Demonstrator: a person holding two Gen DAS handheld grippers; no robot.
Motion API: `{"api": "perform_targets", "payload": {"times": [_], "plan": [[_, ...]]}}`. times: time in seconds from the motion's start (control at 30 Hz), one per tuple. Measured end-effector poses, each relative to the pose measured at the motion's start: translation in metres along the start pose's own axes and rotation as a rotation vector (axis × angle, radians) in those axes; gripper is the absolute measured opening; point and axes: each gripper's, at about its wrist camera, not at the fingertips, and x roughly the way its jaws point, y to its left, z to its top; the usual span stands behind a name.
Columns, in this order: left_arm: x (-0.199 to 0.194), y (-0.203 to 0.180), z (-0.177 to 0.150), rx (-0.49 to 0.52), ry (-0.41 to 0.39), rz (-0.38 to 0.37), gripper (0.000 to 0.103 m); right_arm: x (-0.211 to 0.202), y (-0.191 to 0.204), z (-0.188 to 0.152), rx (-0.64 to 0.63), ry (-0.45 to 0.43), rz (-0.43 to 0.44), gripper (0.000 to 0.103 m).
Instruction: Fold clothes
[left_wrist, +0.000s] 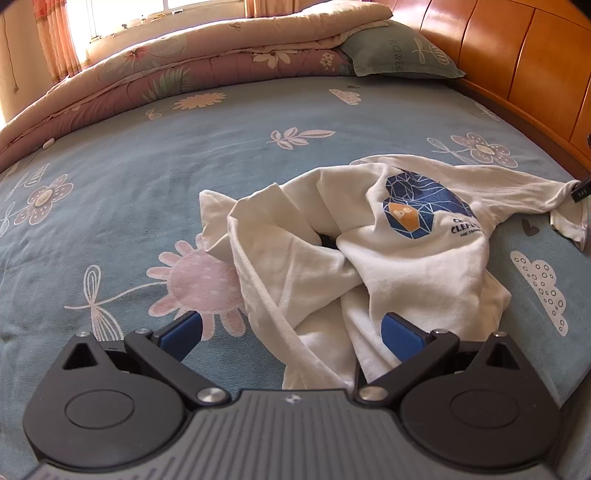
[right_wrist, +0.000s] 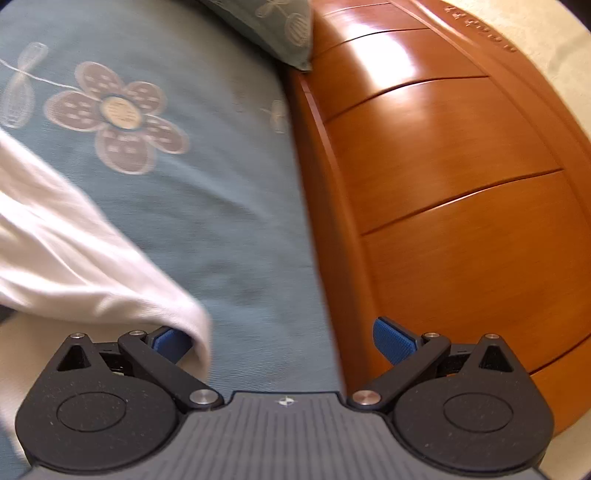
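White T-shirt (left_wrist: 388, 251) crumpled between left gripper (left_wrist: 291, 332) jaws

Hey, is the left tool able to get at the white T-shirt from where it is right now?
Probably yes. The left tool is open and right over the near edge of the crumpled white T-shirt, with cloth already lying between its fingers. Nothing else on the blue bedsheet blocks the way.

Sunlit window (left_wrist: 122, 14), wooden headboard (left_wrist: 517, 55), floral bedsheet (left_wrist: 184, 177).
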Motion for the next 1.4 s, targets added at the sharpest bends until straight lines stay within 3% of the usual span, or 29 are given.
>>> {"api": "perform_targets", "payload": {"times": [0.2, 0.43, 0.63, 0.77, 1.0, 1.17, 1.3, 1.4], "plan": [[-0.002, 0.002, -0.003, -0.001, 0.007, 0.005, 0.102, -0.045, 0.015, -0.008, 0.078, -0.073, 0.276, 0.103], [-0.005, 0.002, -0.011, -0.01, 0.019, 0.0, 0.102, -0.105, 0.048, -0.009, 0.109, -0.202, 0.741, 0.103], [-0.008, 0.002, -0.017, -0.027, 0.023, -0.022, 0.102, -0.116, 0.088, 0.0, 0.125, -0.211, 0.943, 0.103], [-0.001, 0.003, -0.021, -0.035, 0.046, -0.027, 0.102, -0.105, 0.113, -0.003, 0.154, -0.159, 0.982, 0.103], [0.013, 0.011, -0.024, -0.058, 0.075, -0.035, 0.102, -0.104, 0.139, -0.015, 0.098, -0.183, 0.872, 0.103], [0.012, 0.028, -0.011, -0.096, 0.039, 0.019, 0.102, -0.107, 0.141, -0.019, 0.135, -0.196, 0.84, 0.103], [0.028, 0.029, 0.003, -0.082, 0.071, -0.011, 0.102, -0.108, 0.141, -0.023, 0.151, -0.22, 0.825, 0.103], [0.041, 0.026, 0.004, -0.052, 0.111, 0.066, 0.102, -0.108, 0.142, -0.022, 0.162, -0.218, 0.815, 0.103]]}}
